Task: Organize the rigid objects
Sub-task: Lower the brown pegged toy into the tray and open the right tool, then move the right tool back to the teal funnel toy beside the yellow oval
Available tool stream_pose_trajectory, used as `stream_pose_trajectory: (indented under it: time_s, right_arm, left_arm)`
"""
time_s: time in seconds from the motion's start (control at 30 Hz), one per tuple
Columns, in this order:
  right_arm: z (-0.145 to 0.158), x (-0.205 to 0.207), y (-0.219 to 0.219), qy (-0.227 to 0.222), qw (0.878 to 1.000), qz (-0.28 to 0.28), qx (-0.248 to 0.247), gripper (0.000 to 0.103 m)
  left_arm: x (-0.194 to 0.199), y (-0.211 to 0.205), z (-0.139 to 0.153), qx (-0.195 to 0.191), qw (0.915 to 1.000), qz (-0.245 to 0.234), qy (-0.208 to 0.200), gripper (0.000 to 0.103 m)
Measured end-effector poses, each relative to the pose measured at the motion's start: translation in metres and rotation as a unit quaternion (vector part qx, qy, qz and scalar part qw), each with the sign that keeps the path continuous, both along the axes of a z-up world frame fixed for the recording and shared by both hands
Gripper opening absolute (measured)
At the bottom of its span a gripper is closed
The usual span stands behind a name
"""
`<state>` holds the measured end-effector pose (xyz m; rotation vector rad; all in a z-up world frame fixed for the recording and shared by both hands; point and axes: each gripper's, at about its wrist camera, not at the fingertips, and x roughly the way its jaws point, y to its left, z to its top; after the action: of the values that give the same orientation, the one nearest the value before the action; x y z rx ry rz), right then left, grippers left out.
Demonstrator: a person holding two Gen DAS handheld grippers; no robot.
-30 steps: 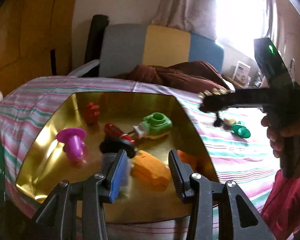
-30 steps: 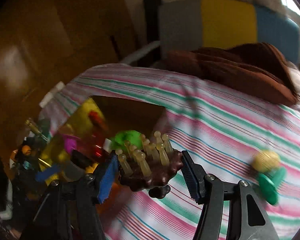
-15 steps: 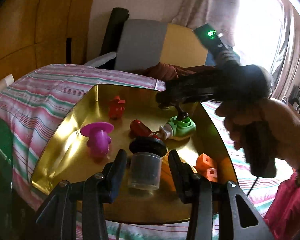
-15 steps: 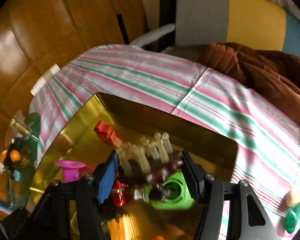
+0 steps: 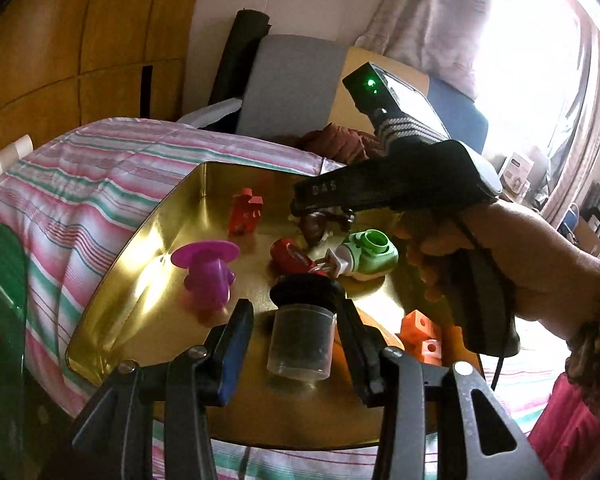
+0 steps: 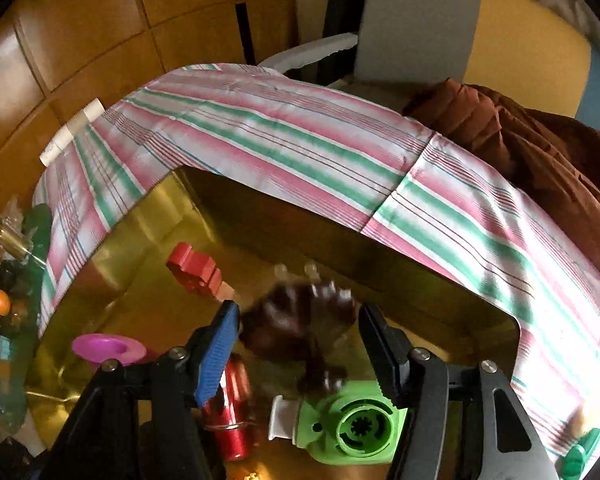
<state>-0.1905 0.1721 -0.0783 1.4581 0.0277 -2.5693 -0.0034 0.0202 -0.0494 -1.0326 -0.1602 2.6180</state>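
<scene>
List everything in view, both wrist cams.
tray: 1, gold, on cloth
cloth: 1, pink-green striped, under tray
spiked piece: 1, brown, blurred, over tray
jar: 1, clear, black lid, tray near side
funnel piece: 1, magenta, tray left
toothed piece: 1, red, tray far side
cylinder: 1, red, tray middle
housing: 1, green-white, beside cylinder
blocks: at least 2, orange, tray right
left gripper: black, open, astride jar
right gripper: black, jaws opening around spiked piece
hand: 1, holding right gripper

In the left wrist view, the gold tray (image 5: 112,320) has bare floor at lower left. A purple toy (image 5: 206,268), red block (image 5: 245,210) and green part (image 5: 370,254) crowd its centre; striped cloth (image 5: 80,184) lies clear at left.
</scene>
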Motion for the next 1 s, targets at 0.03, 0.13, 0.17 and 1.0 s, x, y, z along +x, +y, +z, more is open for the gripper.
stream_pose_trajectory:
  time_s: [0.03,0.13,0.17,1.0]
  right_arm:
    - [0.002,0.001,0.001,0.004,1.000,-0.002,-0.004,0.069]
    - [0.011,0.006,0.009,0.017,1.000,-0.013,-0.011,0.071]
    - [0.013,0.008,0.011,0.019,1.000,-0.016,-0.016,0.071]
    - [0.039,0.112,0.075,0.066,0.994,-0.061,-0.059,0.071]
  left_arm:
    - [0.000,0.000,0.000,0.000,1.0000,0.000,0.002,0.044]
    - [0.001,0.001,0.001,0.000,1.0000,0.001,0.004,0.044]
    - [0.000,0.001,0.000,-0.001,1.0000,0.000,0.003,0.044]
    - [0.020,0.027,0.002,-0.028,0.9982,-0.045,0.029,0.044]
